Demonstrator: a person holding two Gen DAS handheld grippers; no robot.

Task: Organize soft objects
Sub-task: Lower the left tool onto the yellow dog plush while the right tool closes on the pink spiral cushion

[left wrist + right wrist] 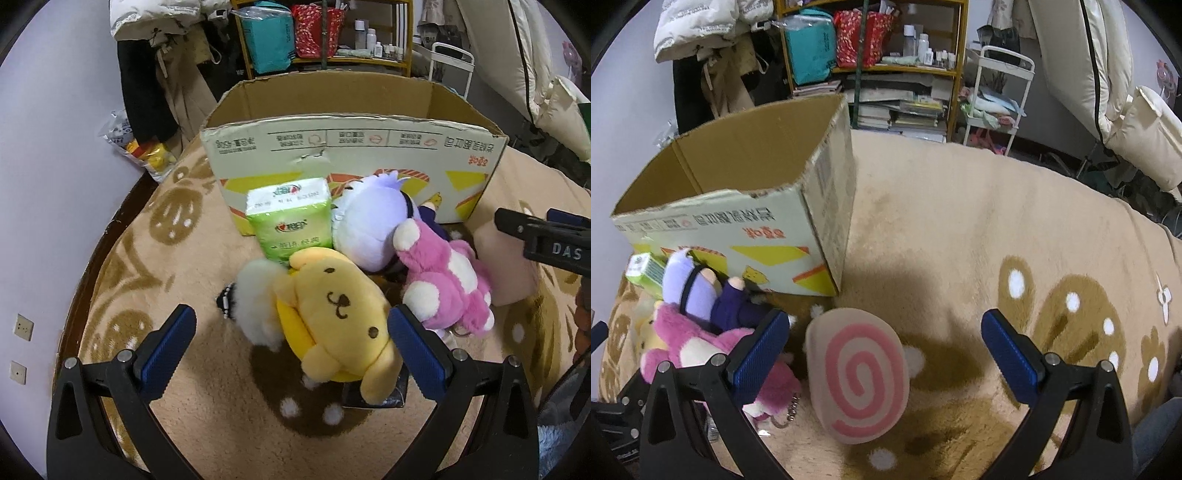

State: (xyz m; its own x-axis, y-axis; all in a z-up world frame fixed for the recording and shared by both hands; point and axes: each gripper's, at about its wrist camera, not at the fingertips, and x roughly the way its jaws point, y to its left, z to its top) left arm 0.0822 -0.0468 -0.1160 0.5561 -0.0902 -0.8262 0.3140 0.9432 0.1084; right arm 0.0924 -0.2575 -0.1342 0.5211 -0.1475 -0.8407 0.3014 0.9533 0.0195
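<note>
Cardboard box (354,155) open, looks empty; plushies (332,314) lie outside.

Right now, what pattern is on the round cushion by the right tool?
A pink spiral on beige round cushion, clearest in the right wrist view.

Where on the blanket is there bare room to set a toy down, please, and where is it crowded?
Free: the wide stretch of blanket right of the cardboard box and beyond the pink swirl cushion. Also the blanket left of the yellow dog plush. Crowded: in front of the box, where the tissue pack, purple-haired doll and pink plush bunch together.
</note>
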